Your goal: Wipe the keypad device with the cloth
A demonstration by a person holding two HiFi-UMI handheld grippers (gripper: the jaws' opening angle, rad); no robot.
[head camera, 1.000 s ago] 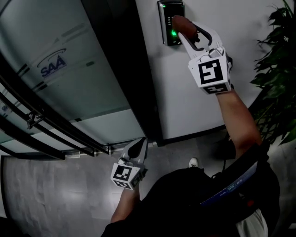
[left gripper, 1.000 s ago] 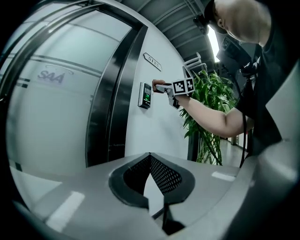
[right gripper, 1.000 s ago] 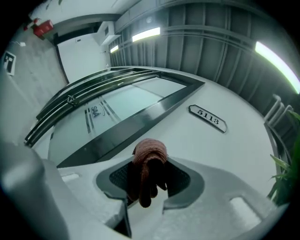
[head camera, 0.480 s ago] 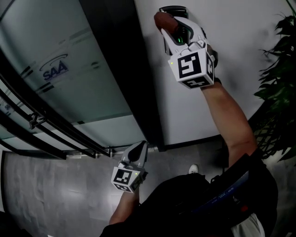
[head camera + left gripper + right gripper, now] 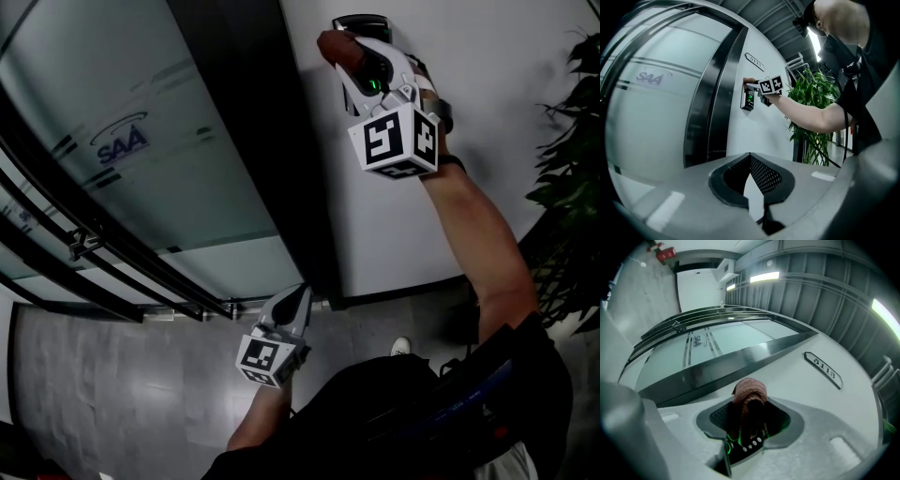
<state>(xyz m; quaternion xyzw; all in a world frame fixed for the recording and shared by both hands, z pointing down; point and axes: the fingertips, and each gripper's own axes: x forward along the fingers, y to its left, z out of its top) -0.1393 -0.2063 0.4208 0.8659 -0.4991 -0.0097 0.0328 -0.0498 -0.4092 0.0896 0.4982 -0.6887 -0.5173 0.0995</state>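
The right hand-held gripper (image 5: 354, 58) pinches the cloth (image 5: 334, 43) against the keypad device (image 5: 362, 21) to wipe; the left hand-held gripper (image 5: 292, 298) hangs closed, empty.

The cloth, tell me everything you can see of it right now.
The cloth is reddish-brown, ribbed-looking fabric, folded into a rounded wad. The right tool is shut on it, its bunched end sticking out beyond. It seems pressed against the keypad device on the white wall, whose green light glows just below. From the head view it sits at the device's left edge.
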